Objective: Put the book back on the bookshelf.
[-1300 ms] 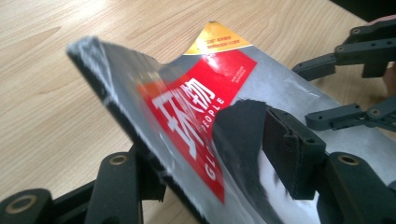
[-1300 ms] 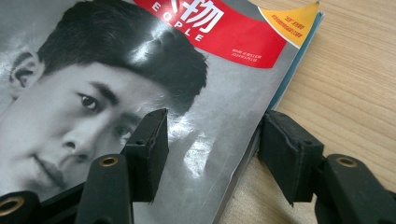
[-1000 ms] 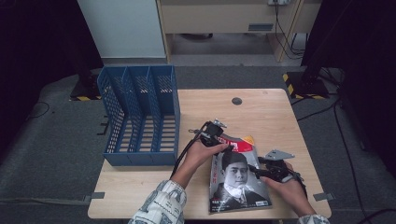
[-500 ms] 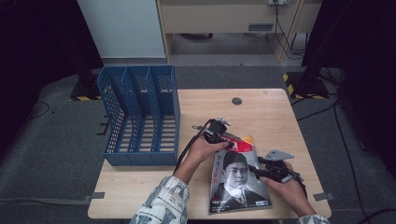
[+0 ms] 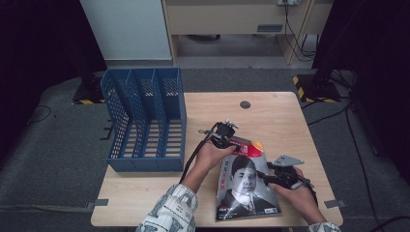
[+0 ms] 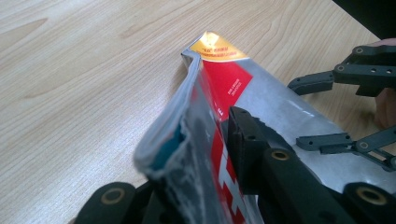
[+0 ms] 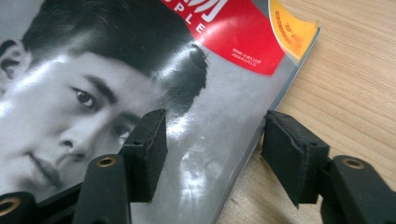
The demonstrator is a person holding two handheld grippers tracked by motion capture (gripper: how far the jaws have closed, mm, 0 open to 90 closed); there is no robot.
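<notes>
The left claw has just closed, pinching the magazine at its 11 o'clock corner; the right claw straddles its edge, spread. The right gripper view reads "PLE".

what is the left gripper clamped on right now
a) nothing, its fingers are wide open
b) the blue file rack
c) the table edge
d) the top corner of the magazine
d: in the left gripper view the left gripper has its fingers pressed on the lifted top corner of the magazine, while the blue file rack stands apart at the table's left side.
</notes>
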